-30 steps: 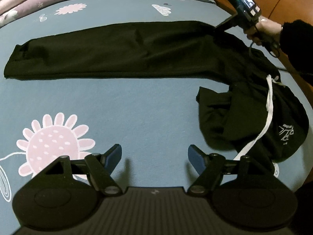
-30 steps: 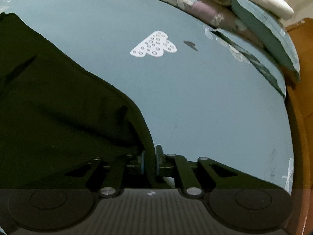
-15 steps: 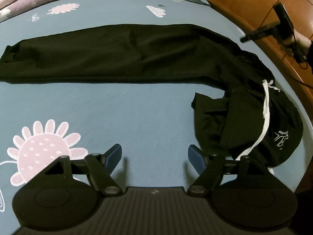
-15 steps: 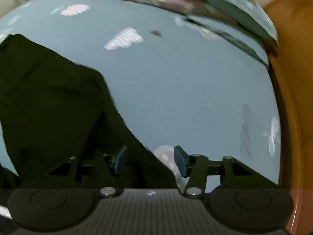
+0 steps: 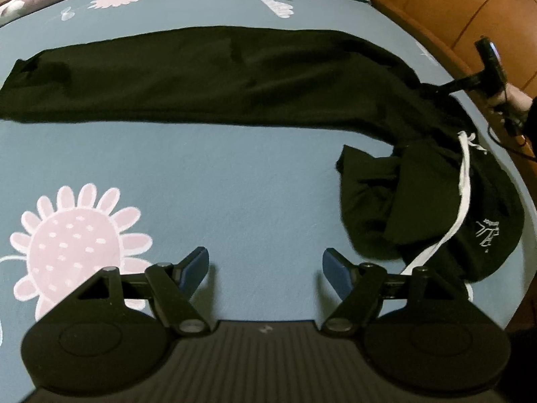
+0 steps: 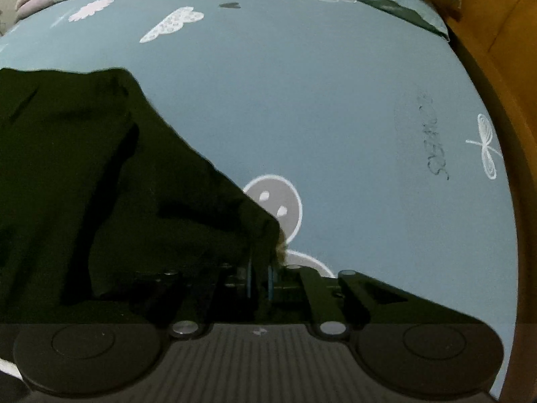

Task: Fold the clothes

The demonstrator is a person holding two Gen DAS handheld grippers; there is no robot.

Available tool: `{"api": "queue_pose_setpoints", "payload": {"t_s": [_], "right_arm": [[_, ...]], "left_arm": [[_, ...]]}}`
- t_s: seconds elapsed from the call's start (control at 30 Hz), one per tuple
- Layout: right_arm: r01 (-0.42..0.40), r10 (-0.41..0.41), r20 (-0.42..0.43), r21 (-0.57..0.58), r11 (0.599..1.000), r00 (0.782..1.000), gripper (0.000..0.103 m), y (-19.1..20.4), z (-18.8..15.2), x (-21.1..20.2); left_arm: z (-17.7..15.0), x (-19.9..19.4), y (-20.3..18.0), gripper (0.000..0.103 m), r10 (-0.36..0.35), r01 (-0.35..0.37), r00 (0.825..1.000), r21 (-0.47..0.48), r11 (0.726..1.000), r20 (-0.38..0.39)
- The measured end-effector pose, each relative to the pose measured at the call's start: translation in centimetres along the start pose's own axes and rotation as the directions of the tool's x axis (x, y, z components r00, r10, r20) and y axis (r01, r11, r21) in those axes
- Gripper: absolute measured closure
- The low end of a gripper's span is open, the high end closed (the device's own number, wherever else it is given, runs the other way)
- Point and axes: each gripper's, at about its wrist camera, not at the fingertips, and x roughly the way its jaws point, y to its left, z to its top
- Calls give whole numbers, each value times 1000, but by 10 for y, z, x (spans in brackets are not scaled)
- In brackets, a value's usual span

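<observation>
Bedsheet (image 5: 235, 181), blue with printed flowers, carries everything here, and the black trousers (image 5: 208, 77) sprawl across most of it: one leg stretched flat toward the far edge, running from the left side to the right, the waist and other leg bunched in a heap (image 5: 419, 201) near the right edge. I judge the cloth soft, light and limp, likely to sag and drag if lifted by one point, so hems, waistband and corners are the sensible holds. A white drawstring (image 5: 465, 184) trails over the heap and could snag. The left gripper (image 5: 265, 268) hangs spread and empty over bare sheet, the heap just to its right. The right gripper (image 6: 260, 278) has just been closing and is pinching an edge of the trousers near the right edge of the bed.
</observation>
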Motion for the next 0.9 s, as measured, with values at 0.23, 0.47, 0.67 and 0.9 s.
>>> {"api": "queue_pose_setpoints", "payload": {"t_s": [0.23,0.47,0.67,0.9], "right_arm": [[132,-136,58,64,989,989,95,-19,7,-11],[209,-215,30,134,969,976,90,-23,2,3],[188,-199,61,157,970,978,78,-19,-7,-29],[16,-32,169,90,996,985,64,50,-22,-102]], "left_arm": [[4,-3,-3,28,5,-5,1000,1,1000,16],[9,-3,-9,28,20,-20,1000,9,1000,17],[16,-13,-7,28,18,-18,999,12,1000,39],[39,-19,29,28,22,-24,996,29,999,81]]}}
